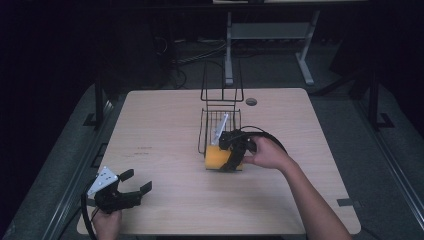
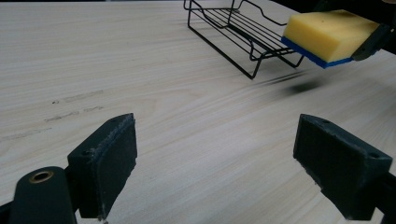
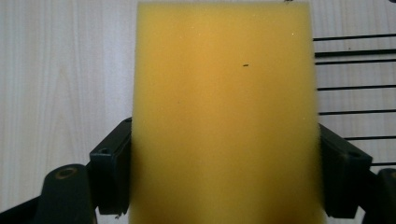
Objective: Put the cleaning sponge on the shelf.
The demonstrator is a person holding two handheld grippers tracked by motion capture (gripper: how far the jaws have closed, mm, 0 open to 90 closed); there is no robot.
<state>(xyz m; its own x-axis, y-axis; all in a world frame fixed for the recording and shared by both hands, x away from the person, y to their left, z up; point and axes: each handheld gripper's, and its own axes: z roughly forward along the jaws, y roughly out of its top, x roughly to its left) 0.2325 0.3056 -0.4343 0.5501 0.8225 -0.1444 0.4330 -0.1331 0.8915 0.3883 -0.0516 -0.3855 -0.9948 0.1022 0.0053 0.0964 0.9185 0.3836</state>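
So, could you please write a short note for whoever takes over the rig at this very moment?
Right gripper: shut on the yellow sponge, jaws on its two long sides, held off the table just at the near end of the black wire rack; the sponge's blue underside faces down.
Left gripper: open, holding nothing, at the table's near left corner.
Done: sponge gripped and lifted.
Left: probably carry it on to wherever it belongs, rack or table; I cannot tell which. A flat light-coloured item lies in the rack.
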